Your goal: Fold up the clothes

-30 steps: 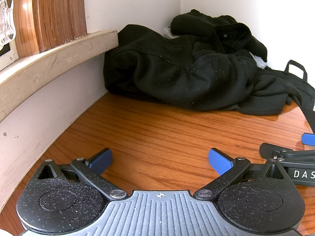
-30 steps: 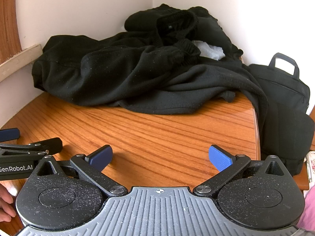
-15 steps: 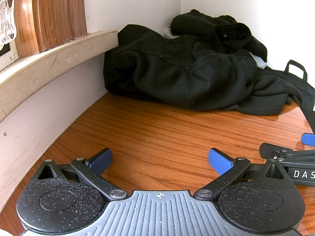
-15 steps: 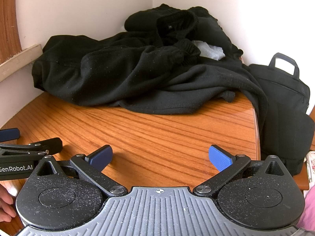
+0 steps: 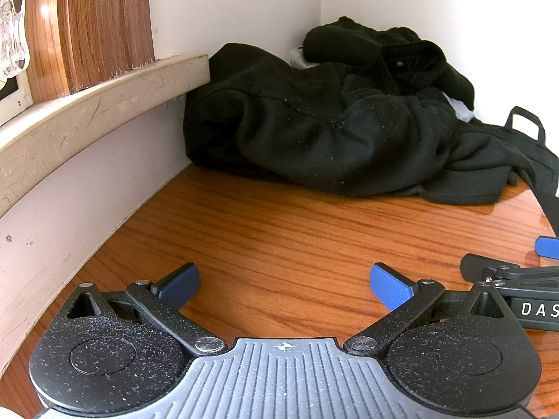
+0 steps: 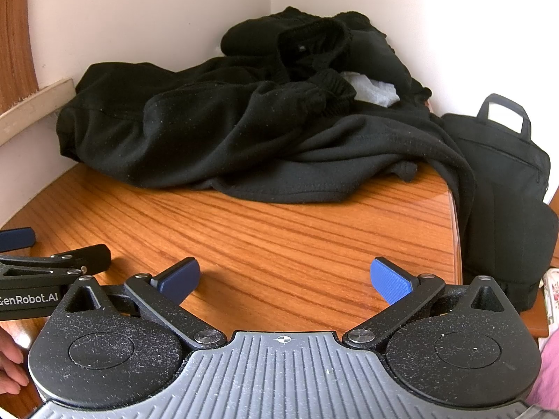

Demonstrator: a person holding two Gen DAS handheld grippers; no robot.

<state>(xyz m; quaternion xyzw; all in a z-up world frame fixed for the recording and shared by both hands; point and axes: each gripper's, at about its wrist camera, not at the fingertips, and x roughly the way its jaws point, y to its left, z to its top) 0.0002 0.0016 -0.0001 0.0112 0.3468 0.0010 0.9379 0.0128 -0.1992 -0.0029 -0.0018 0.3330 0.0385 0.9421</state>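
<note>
- Left wrist view shows our left gripper [image 5: 284,284] low over the wooden table [image 5: 314,241], with its jaws spread wide and nothing between them.
- Straight ahead of these jaws, well apart from them, we see a heap of black clothes [image 5: 332,129] pushed into the corner where two white walls meet.
- To the left of the jaws runs a pale ledge [image 5: 101,104] along the wall, with a brown wood panel [image 5: 97,24] above it.
- To the right of the jaws, close by, we see part of our right gripper [image 5: 517,279].
- Right wrist view shows the right gripper [image 6: 284,277] low over the same table [image 6: 297,237], with its jaws wide apart and holding nothing.
- Ahead of these jaws lies the same heap of black clothes [image 6: 227,129], crumpled, with one part hanging over the table's right edge.
- A bit of white cloth [image 6: 370,89] peeks out near the top of the heap.
- Ahead and to the right of the jaws, a black bag [image 6: 506,188] stands beside the table.
- To the left of the jaws, we see the left gripper [image 6: 42,265] and some fingers [image 6: 10,363] of a hand.
</note>
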